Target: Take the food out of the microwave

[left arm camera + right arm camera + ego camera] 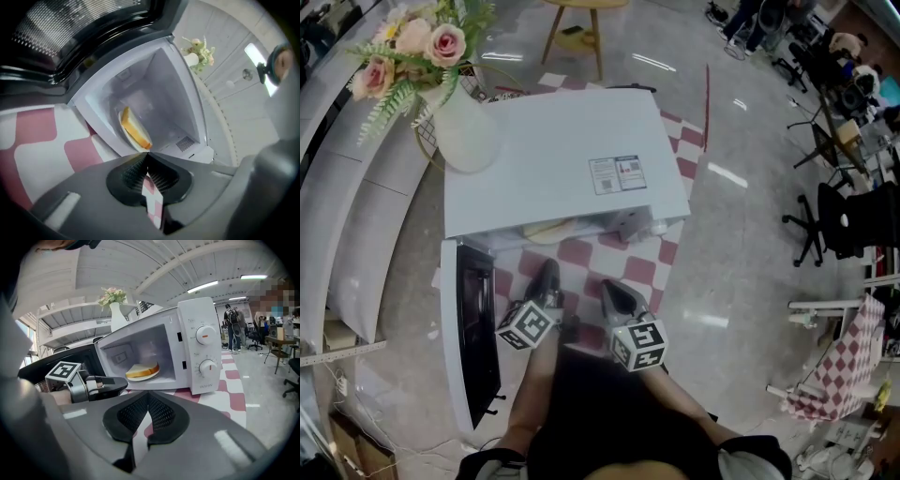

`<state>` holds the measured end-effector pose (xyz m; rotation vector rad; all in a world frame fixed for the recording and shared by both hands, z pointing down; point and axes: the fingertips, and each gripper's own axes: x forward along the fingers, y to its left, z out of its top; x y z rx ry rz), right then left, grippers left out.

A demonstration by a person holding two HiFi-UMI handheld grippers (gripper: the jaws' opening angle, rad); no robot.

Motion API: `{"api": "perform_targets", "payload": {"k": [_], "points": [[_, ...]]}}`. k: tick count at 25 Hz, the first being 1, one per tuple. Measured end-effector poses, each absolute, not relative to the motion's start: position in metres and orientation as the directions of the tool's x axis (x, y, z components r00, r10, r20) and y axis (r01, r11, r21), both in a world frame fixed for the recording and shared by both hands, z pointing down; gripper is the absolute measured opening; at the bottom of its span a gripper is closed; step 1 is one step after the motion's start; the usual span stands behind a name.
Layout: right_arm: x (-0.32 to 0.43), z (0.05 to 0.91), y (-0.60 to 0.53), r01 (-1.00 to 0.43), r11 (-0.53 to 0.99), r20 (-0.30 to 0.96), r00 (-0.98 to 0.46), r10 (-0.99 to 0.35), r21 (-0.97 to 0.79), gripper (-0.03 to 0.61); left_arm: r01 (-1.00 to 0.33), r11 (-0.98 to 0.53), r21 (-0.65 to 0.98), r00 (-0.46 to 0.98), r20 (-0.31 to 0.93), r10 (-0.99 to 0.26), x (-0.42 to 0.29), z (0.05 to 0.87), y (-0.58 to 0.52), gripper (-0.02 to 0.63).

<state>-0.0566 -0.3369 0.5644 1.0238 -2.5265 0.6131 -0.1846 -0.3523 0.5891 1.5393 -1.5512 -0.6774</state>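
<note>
Bread [142, 370] sits inside the open microwave [206, 310].
Left gripper [147, 155] and right gripper [148, 394] both pressed together, holding nothing, before the opening.

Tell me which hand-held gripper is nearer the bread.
Left. The left hand-held gripper points at the bread from just outside the microwave; the right hand-held gripper sits farther back.

A white vase [464, 131] of pink roses [417, 42] stands at far left. A red-and-white checked cloth [581, 258] spreads nearer. A wooden stool [577, 28] and a black office chair [834, 220] stand on the floor [750, 112].
</note>
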Motion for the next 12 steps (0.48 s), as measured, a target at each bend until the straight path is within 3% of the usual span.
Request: {"api": "perform_targets", "payload": {"k": [12], "points": [[-0.053, 0.573, -0.343, -0.714, 0.648, 0.487, -0.679, -0.550, -0.265, 0.002, -0.259, 0.127, 0.957, 0.056, 0.146, -0.988, -0.193, 0.606, -0.365, 0.006]]}}
